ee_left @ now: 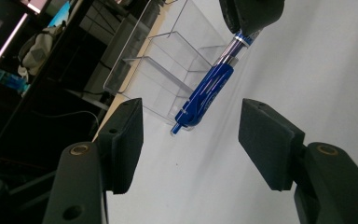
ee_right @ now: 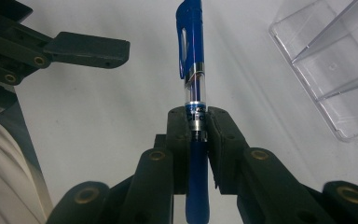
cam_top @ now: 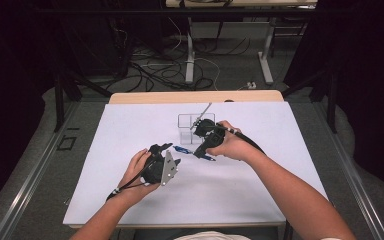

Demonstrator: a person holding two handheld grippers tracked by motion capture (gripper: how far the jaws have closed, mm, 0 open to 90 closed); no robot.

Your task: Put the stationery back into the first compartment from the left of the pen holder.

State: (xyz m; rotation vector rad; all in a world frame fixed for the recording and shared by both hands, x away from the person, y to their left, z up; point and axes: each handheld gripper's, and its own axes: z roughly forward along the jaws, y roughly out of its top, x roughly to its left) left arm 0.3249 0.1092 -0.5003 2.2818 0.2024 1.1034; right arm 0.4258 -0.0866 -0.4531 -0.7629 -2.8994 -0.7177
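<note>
A blue pen (ee_right: 192, 51) with a clear mid section is clamped by its barrel in my right gripper (ee_right: 198, 128), which is shut on it. In the high view the pen (cam_top: 184, 149) lies low over the white sheet, its capped end pointing left from the right gripper (cam_top: 200, 152). My left gripper (ee_left: 191, 140) faces that end with its jaws apart. The pen's blue cap and clip (ee_left: 209, 95) hang between the two pads, and neither pad touches it. One left jaw (ee_right: 86, 49) sits to the side of the cap in the right gripper view.
A clear plastic organiser (cam_top: 190, 127) with several compartments stands just behind the grippers, close to the pen (ee_left: 168, 60). A white sheet (cam_top: 130, 200) covers the table. Beyond the far wooden edge are cables and table legs on the floor.
</note>
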